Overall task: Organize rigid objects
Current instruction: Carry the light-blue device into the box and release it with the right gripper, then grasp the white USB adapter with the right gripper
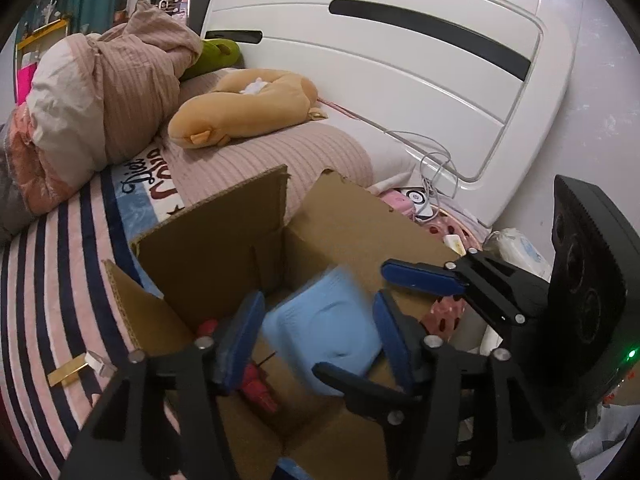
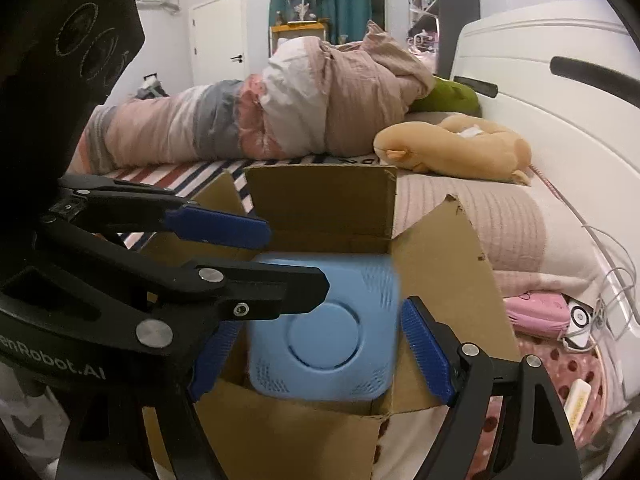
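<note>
Light blue square device point(image 2: 324, 332) is over the open cardboard box point(image 2: 320, 200), low between the flaps. It is motion-smeared in both views, so its edges are soft and I can't tell its underside or whether it touches the box floor. The left gripper point(image 1: 316, 304) has its jaws apart, with the device seen between the blue pads and no clear press on either side. The right gripper point(image 2: 320, 320) has its jaws wide apart around the device. Its near pad is partly hidden behind the left gripper's black finger, which crosses in front of the device's top left corner, and no firm clamp is visible. The box base is cut off by both gripper bodies, and its back flap stands against the near edge of the bed point(image 1: 48, 280). A red thing point(image 1: 256, 384) sits inside the box, mostly hidden by the left finger, so I can't tell what it is. On the bed, a tan plush toy point(image 1: 240, 112) lies near the head end. A bundled duvet point(image 1: 112, 92) lies along the far edge, with a green cushion point(image 1: 216, 54) half hidden behind it. The white headboard point(image 1: 400, 60) has a white cable point(image 1: 436, 168) trailing down at its foot. A pink dotted basket point(image 2: 560, 368) stands beside the box at the head-end corner, its contents small and unclear.
</note>
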Motion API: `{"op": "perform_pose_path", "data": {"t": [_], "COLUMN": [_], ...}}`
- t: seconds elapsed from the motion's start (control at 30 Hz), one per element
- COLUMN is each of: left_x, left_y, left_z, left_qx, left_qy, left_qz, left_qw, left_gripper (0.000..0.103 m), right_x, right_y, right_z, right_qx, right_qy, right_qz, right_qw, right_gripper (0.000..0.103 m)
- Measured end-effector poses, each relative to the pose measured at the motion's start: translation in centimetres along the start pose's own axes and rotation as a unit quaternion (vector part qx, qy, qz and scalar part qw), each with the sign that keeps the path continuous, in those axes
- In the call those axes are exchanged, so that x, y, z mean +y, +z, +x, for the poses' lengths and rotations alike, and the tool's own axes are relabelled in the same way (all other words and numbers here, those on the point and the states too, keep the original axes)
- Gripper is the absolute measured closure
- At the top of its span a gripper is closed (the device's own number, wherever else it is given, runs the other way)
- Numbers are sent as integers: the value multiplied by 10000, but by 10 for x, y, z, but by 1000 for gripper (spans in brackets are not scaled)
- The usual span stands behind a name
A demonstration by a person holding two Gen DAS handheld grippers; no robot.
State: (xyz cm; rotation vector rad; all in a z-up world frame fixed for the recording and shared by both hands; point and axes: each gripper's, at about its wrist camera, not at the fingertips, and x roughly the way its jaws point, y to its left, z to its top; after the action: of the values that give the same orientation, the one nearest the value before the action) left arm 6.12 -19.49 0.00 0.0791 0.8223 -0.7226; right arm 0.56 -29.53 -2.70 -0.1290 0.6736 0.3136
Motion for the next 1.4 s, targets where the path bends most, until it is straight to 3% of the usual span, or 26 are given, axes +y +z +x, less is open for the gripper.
{"op": "perform_pose_path", "data": {"t": [0.2, 0.27, 0.43, 0.57, 0.73, 0.97, 1.2, 1.3, 1.4], "left_x": [9, 15, 35, 63, 110, 175, 212, 221, 227], "left_y": [-1, -2, -13, -32, -71, -140, -183, -200, -209], "left_z": [-27, -39, -78, -113, -149, -167, -150, -139, -130], "left_qx": [-371, -504, -843, -1082, -1227, -1132, -844, -701, -566], "left_qy": [135, 205, 517, 984, 1620, 1973, 1979, 1930, 1933], "left_qz": [-175, -272, -457, -797, -1263, -1971, -2427, -2571, -2660], "left_qw": [9991, 9981, 9941, 9860, 9710, 9536, 9460, 9443, 9427], "left_gripper": [25, 21, 19, 17, 16, 16, 16, 16, 16], "right_x": [-1, 5, 29, 57, 101, 170, 211, 219, 224], "right_y": [3, 6, 17, 30, 45, 48, 13, -6, -24], "right_z": [-2, -4, -13, -18, -13, 28, 79, 112, 144], "right_qx": [-35, -86, -340, -591, -601, 29, 685, 1072, 1399], "right_qy": [-17, -21, 53, 23, 578, 1377, 1920, 1926, 1888], "right_qz": [54, -18, -314, -415, -595, -895, -899, -766, -554], "right_qw": [10000, 10000, 9989, 9974, 9947, 9864, 9749, 9724, 9704], "right_gripper": [16, 7, 5, 0, 0, 0, 0, 0, 9]}}
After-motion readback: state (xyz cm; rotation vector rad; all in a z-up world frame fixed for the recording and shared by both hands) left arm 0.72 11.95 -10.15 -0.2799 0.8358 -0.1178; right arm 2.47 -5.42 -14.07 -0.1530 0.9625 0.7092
